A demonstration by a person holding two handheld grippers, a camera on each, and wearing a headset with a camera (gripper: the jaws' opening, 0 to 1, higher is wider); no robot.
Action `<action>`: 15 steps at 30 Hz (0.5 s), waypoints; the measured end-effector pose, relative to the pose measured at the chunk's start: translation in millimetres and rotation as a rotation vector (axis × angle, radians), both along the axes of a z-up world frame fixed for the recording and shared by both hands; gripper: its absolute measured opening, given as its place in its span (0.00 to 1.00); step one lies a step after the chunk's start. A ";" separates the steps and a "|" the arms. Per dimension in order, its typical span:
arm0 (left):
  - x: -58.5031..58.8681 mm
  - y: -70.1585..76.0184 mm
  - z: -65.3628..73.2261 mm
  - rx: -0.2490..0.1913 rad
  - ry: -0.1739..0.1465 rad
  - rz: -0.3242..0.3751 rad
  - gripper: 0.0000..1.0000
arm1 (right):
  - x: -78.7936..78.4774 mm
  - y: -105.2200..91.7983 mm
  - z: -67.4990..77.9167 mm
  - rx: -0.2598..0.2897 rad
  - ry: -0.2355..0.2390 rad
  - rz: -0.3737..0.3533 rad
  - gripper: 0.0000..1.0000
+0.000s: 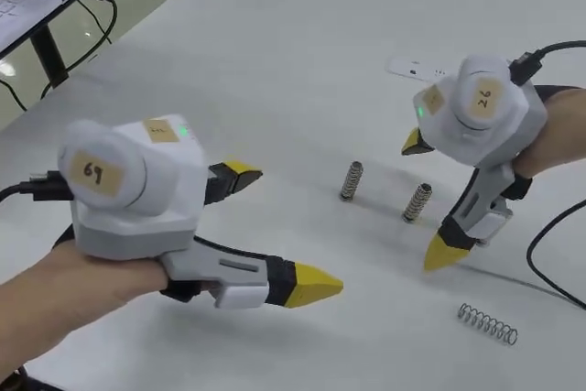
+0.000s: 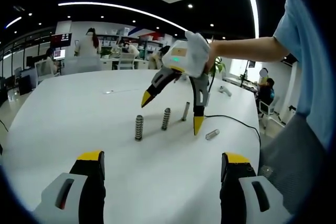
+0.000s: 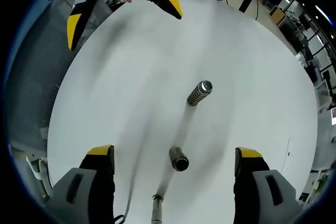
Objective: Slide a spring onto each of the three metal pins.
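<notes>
On the broad white desk (image 1: 275,52) I hold two white, yellow-tipped tools. The left hand-held gripper (image 1: 280,226) is at the near side with its jaws spread wide and empty, and the right hand-held gripper (image 2: 172,112), also spread and empty, hovers over the row of pins. I judge the task two-thirds done: of three upright metal pins, the first spring-covered pin (image 1: 352,180) and the second spring-covered pin (image 1: 417,201) are finished, while the bare third pin (image 2: 185,112) stands just beside them. Of three grey coil springs, the loose wire spring (image 1: 487,323) lies flat on the desk near the right hand-held gripper, not yet picked up.
</notes>
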State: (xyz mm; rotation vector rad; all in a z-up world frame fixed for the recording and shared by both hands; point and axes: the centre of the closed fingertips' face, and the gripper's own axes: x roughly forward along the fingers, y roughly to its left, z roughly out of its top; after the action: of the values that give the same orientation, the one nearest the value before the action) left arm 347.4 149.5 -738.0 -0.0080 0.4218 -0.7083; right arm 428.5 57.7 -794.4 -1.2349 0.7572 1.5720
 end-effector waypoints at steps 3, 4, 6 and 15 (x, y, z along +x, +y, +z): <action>-1.0 -1.3 -0.2 0.000 0.002 -0.005 0.89 | -2.0 -1.9 1.0 0.022 0.013 -0.019 0.99; -1.2 -1.4 -0.2 0.002 0.002 -0.006 0.89 | -2.1 -2.4 0.8 0.026 0.012 -0.023 0.99; -1.3 -2.9 2.7 -0.005 -0.006 -0.010 0.89 | -3.4 -3.1 1.4 0.039 0.015 -0.027 0.99; 1.8 -8.1 6.0 0.005 -0.014 -0.032 0.90 | -8.4 2.1 11.8 0.141 0.032 -0.084 1.00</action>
State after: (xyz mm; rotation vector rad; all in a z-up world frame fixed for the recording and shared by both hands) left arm 349.2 141.4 -732.0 0.0084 0.4108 -0.7387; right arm 420.1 59.8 -782.6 -1.0644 0.6971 1.5518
